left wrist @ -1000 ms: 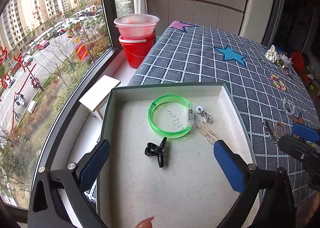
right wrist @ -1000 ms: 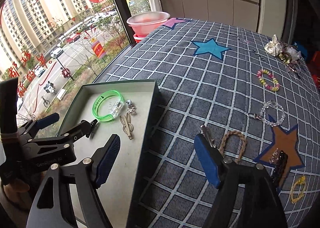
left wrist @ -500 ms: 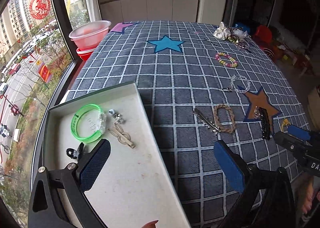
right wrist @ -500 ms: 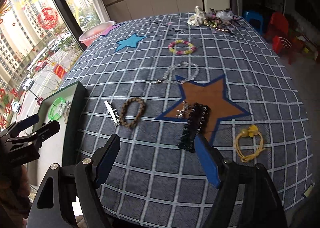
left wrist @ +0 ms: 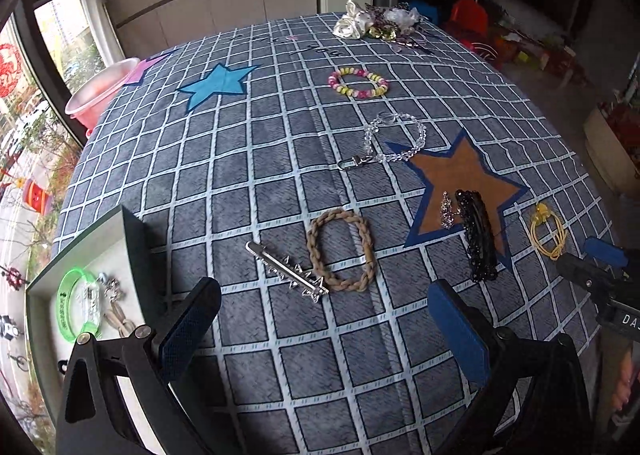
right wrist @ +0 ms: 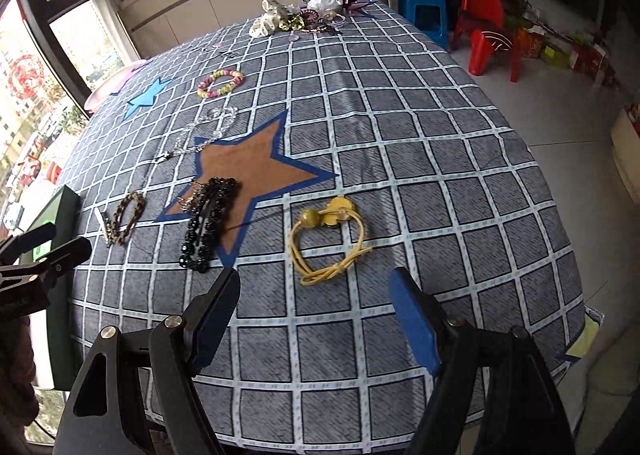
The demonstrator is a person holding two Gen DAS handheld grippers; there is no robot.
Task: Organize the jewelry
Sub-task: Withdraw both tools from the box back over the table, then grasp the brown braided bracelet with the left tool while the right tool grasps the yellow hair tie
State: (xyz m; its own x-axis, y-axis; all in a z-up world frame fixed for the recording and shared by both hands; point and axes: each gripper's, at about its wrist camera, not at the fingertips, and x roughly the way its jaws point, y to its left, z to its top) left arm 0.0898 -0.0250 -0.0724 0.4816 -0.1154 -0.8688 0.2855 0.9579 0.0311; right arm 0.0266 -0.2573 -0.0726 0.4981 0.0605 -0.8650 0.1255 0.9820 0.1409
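My left gripper (left wrist: 324, 315) stands open and empty above the checked cloth. Just ahead of it lie a silver hair clip (left wrist: 288, 271) and a braided tan bracelet (left wrist: 340, 251). The box tray (left wrist: 132, 239) sits at the left and holds a green bangle (left wrist: 78, 303) and small pieces. My right gripper (right wrist: 316, 295) is also open and empty, with a yellow hair tie (right wrist: 328, 243) right in front of its fingertips. A black beaded clip (right wrist: 208, 223) lies on the brown star to its left. A clear bead bracelet (left wrist: 396, 139) and a pink-yellow bead bracelet (left wrist: 358, 83) lie farther back.
A heap of hair accessories (left wrist: 380, 21) sits at the table's far edge. A pink basin (left wrist: 100, 91) stands beyond the left edge by the window. Red chairs (right wrist: 484, 23) and a blue stool (right wrist: 424, 11) stand on the floor past the right edge.
Both grippers swept right, away from the tray and out over the cloth. The tray has slid to the left edge of both views. Both jaws stayed open.
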